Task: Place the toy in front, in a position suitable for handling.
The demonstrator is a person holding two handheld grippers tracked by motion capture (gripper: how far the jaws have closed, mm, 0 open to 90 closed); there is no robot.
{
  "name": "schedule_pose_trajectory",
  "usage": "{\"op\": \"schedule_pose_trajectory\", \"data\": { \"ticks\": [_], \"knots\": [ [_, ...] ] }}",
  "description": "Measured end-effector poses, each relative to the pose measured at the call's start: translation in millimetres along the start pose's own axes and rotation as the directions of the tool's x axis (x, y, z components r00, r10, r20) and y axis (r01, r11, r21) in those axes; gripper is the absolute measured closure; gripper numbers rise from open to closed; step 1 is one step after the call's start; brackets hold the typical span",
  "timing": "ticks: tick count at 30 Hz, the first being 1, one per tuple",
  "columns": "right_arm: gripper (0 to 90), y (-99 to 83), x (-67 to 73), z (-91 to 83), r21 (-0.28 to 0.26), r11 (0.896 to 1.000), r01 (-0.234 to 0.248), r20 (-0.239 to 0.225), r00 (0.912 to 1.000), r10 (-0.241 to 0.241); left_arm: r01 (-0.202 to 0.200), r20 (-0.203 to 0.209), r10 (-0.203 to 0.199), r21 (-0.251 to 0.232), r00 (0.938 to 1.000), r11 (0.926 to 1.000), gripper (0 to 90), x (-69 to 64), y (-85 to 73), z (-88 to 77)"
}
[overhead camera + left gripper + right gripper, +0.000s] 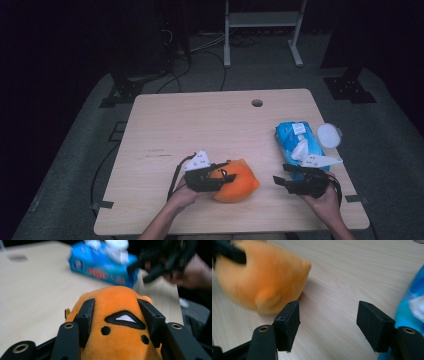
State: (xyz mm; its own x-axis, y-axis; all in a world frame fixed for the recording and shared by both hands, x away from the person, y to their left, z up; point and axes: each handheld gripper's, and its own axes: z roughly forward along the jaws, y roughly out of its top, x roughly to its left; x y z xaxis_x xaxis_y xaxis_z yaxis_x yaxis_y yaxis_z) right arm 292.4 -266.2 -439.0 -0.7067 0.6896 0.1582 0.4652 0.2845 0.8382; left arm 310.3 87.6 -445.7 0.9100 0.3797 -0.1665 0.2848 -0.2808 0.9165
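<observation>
High view: left gripper [226,176] clamps the orange plush toy [238,183], lying left of the blue tissue pack [299,145], long axis toward it; right gripper [278,181] gapes, empty.

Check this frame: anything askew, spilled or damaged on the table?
Nothing spilled or damaged. The blue tissue pack lies flat with a tissue sticking out, and a white lid rests beside it. The left gripper clamps the orange plush toy, denting it.
</observation>
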Motion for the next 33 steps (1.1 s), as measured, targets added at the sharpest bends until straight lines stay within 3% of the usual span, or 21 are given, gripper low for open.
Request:
{"op": "schedule_pose_trajectory", "data": {
  "ticks": [1, 2, 5, 10, 14, 17, 18, 21, 22, 23, 24, 25, 26, 28, 30, 33],
  "knots": [
    [34.1, 0.1, -0.4, -1.7, -0.002, 1.0, -0.003, 0.008, 1.0, 0.003, -0.002, 0.015, 0.002, -0.004, 0.9999, 1.0, 49.8, -0.8, -2.5, -0.7],
    [34.1, 1.0, -0.7, -4.8, -0.017, 1.0, 0.003, 0.017, 0.9999, -0.002, -0.059, -0.007, 0.059, 0.027, 0.9983, 0.9979, 48.0, -3.3, 0.3, -5.6],
    [34.2, 2.5, 0.3, -8.8, -0.032, 0.999, 0.01, 0.03, 0.9995, -0.009, -0.049, 0.003, 0.049, 0.029, 0.9988, 0.9984, 45.5, -4.5, -1.8, -7.3],
    [34.2, 9.5, 10.7, -17.0, -0.074, 0.996, 0.041, 0.02, 0.999, -0.04, -0.079, 0.016, 0.078, 0.039, 0.9968, 0.9961, 38.2, -7.8, -2.7, -5.7],
    [34.4, 16.3, 14.7, -25.3, -0.086, 0.991, 0.1, 0.064, 0.9935, -0.095, -0.086, 0.019, 0.085, 0.047, 0.9962, 0.9952, 33.1, -8.5, -0.9, -6.2],
    [34.5, 20.6, 10.9, -31.1, -0.099, 0.989, 0.108, 0.088, 0.9911, -0.099, -0.095, 0.028, 0.094, 0.055, 0.9952, 0.9939, 28.6, -9.0, 0.5, -6.5],
    [34.6, 25.7, 4.7, -38.4, -0.12, 0.987, 0.104, 0.113, 0.9894, -0.091, -0.102, 0.029, 0.101, 0.06, 0.9945, 0.9929, 26.9, -9.7, 1.5, -6.9],
    [34.1, 31.4, -3.5, -43.9, -0.124, 0.988, 0.096, 0.127, 0.9886, -0.08, -0.117, 0.033, 0.115, 0.072, 0.9929, 0.9906, 23.5, -10.4, 6.4, -9.7],
    [33.9, 35.4, -13.4, -45.3, -0.105, 0.989, 0.099, 0.173, 0.9816, -0.08, -0.126, 0.029, 0.125, 0.071, 0.9918, 0.9894, 22.1, -10.8, 11.3, -12.9],
    [33.9, 35.4, -13.4, -45.3, -0.105, 0.989, 0.099, 0.173, 0.9816, -0.08, -0.126, 0.029, 0.125, 0.071, 0.9918, 0.9894, 21.5, -10.8, 11.3, -12.9],
    [33.9, 36.6, -26.8, -43.4, -0.097, 0.992, 0.076, 0.186, 0.9808, -0.057, -0.13, 0.031, 0.129, 0.057, 0.9912, 0.9898, 21.0, -11.4, 16.9, -18.1],
    [33.9, 36.6, -26.8, -43.4, -0.097, 0.992, 0.076, 0.186, 0.9808, -0.057, -0.13, 0.031, 0.129, 0.057, 0.9912, 0.9898, 20.6, -11.4, 16.9, -18.1],
    [33.9, 36.2, -39.1, -40.1, -0.084, 0.995, 0.062, 0.216, 0.9755, -0.043, -0.138, 0.032, 0.137, 0.039, 0.9901, 0.9897, 20.4, -12.1, 21.4, -24.1],
    [33.9, 35.1, -45.5, -37.8, -0.079, 0.996, 0.048, 0.222, 0.9745, -0.03, -0.14, 0.031, 0.139, 0.034, 0.9898, 0.9896, 20.1, -12.2, 22.3, -26.4],
    [34.1, 29.3, -62.4, -28.3, -0.056, 0.998, -0.006, 0.23, 0.9729, 0.019, -0.129, 0.008, 0.129, 0.033, 0.9916, 0.9911, 19.8, -10.5, 16.9, -29.4],
    [37.0, 23.9, -72.3, -18.3, -0.029, 0.999, -0.028, 0.247, 0.9685, 0.034, -0.151, -0.003, 0.151, 0.068, 0.9885, 0.9863, 19.1, -8.3, 5.2, -27.5]
  ]
}}
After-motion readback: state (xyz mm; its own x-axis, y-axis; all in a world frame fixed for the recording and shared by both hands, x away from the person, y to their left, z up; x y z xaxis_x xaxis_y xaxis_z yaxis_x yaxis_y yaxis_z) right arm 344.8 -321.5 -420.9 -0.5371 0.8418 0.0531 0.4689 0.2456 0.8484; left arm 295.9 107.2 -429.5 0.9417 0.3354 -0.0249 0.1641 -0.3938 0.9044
